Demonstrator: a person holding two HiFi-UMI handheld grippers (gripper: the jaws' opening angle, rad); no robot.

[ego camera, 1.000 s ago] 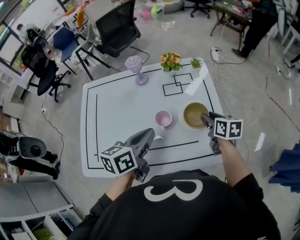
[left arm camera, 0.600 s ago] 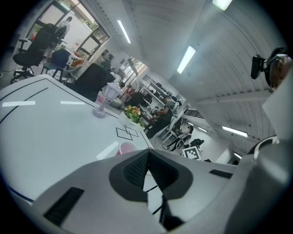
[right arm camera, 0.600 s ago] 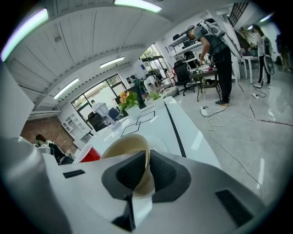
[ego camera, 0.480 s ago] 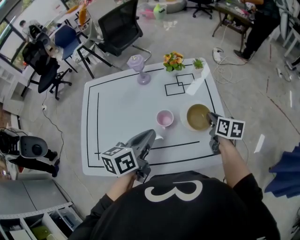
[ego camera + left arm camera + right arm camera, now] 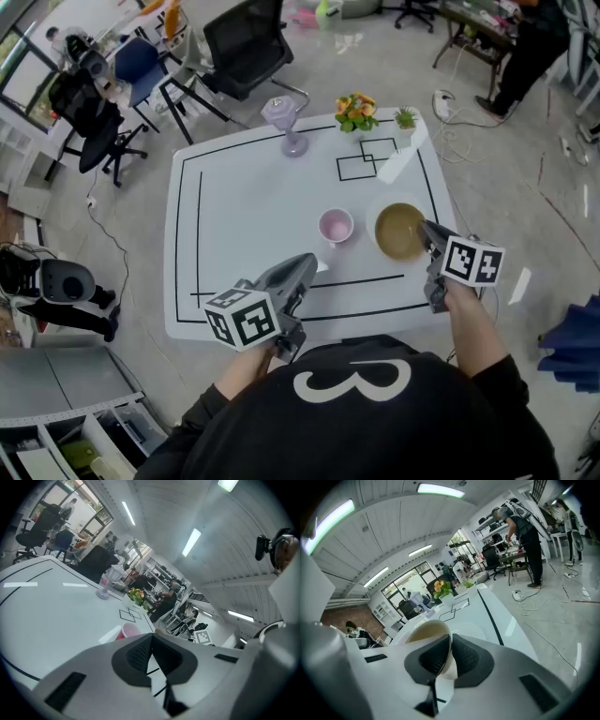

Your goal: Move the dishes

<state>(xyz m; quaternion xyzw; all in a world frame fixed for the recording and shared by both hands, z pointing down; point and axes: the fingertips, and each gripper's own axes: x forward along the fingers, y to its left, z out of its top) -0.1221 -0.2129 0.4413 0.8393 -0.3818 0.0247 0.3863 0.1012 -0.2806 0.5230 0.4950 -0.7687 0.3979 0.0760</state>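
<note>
A tan bowl [image 5: 400, 231] is at the right of the white table [image 5: 234, 216], and my right gripper [image 5: 425, 229] is shut on its near rim. In the right gripper view the bowl's [image 5: 426, 631] thin wall is pinched between the right gripper's [image 5: 450, 645] pads. A pale round plate [image 5: 379, 202] shows just beyond the bowl. A pink cup [image 5: 335, 226] stands upright left of the bowl. My left gripper [image 5: 307, 263] hangs shut and empty over the table's front, short of the cup. The left gripper [image 5: 152, 641] view shows the cup [image 5: 129, 630] ahead.
A purple goblet [image 5: 285, 120], a flower pot [image 5: 356, 111] and a small green plant [image 5: 405, 119] stand along the far edge. Black lines and a small square outline [image 5: 361, 159] mark the table. Office chairs [image 5: 239, 47] stand beyond, and cables [image 5: 469, 122] lie on the floor at right.
The right gripper has drawn the bowl a little toward me and the table's right edge. The left gripper has hardly moved.
</note>
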